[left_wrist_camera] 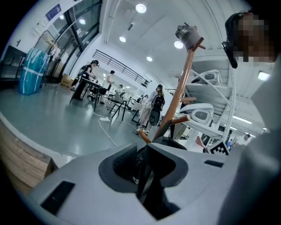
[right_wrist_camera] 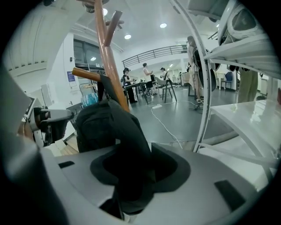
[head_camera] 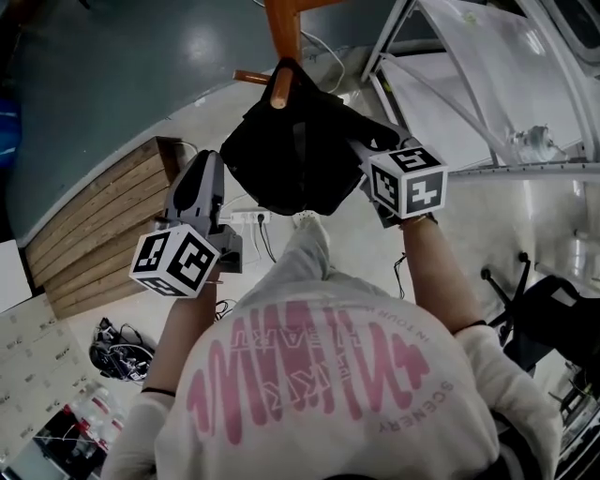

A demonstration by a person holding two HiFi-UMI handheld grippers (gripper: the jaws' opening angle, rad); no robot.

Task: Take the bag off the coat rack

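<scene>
The black bag hangs from a wooden peg of the coat rack, its top looped over the peg, which pokes out above the fabric. It is held from both sides. The left gripper has its jaws closed on a dark strap or fold of the bag, which runs straight down between them, with the rack's pole rising just beyond and above the jaws. The right gripper is clamped on a thick fold of the same black fabric; the bag's body bulges ahead of and to the left of its jaws, against the pole.

By the look of it, the grasp is done on both sides and the lift is not: the bag is not yet off the peg (whether any slack has been taken up cannot be told). What is left is to raise the top clear of the peg's tip and draw the bag away from the rack.
</scene>
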